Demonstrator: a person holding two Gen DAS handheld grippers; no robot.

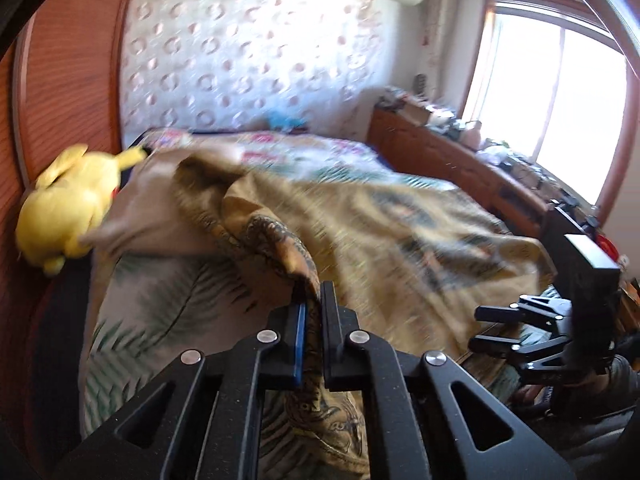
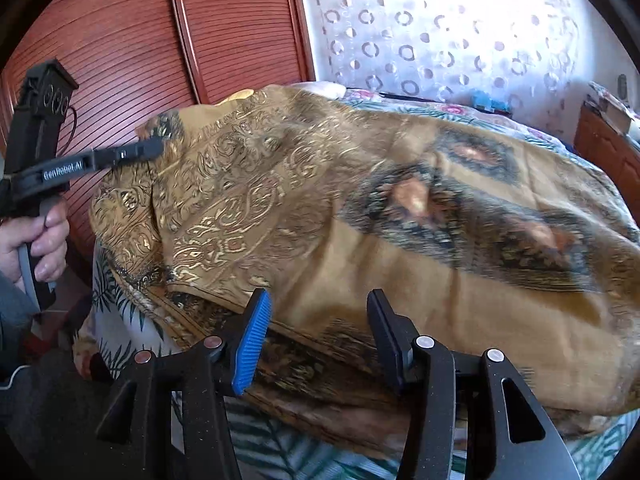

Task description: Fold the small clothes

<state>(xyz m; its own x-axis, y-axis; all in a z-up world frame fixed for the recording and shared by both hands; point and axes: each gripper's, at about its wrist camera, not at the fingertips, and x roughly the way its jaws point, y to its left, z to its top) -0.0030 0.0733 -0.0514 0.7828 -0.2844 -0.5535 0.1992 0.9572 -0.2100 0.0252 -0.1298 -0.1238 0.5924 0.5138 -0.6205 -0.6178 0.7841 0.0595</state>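
Bedroom surroundings are recorded first: a reddish slatted wardrobe (image 2: 120,40) on one side, circle-patterned wallpaper (image 1: 248,52) behind, a bright window (image 1: 560,112) on the far side; a bed with a leaf-print bedsheet (image 1: 160,312) serves as the work surface. Spread over the bed is the task item, an ochre garment with an ornate gold-and-black print (image 2: 360,208); most of it lies on the sheet, while one corner is raised above it and a loose fold hangs below the clamp. A yellow plush toy (image 1: 76,204) lies at the bed's edge, just beside the lifted cloth.

The left gripper (image 1: 314,320) is closed tight on that raised corner, the fabric pinched between the blue pad and the black finger; the right gripper (image 2: 320,340) stands with its jaws apart over the near hem, nothing pressed between them.

Hazards are judged as follows; with only one corner held, the cloth may be dragged askew and bunched instead of folded flat; the thin pinch may slip if the lift is hurried; the swinging fold may catch the plush toy and knock it off the bed; the bedsheet may be caught along with the hem if the right jaws are shut too low; motion blur is present, so the exact depth of the left grip cannot be told.
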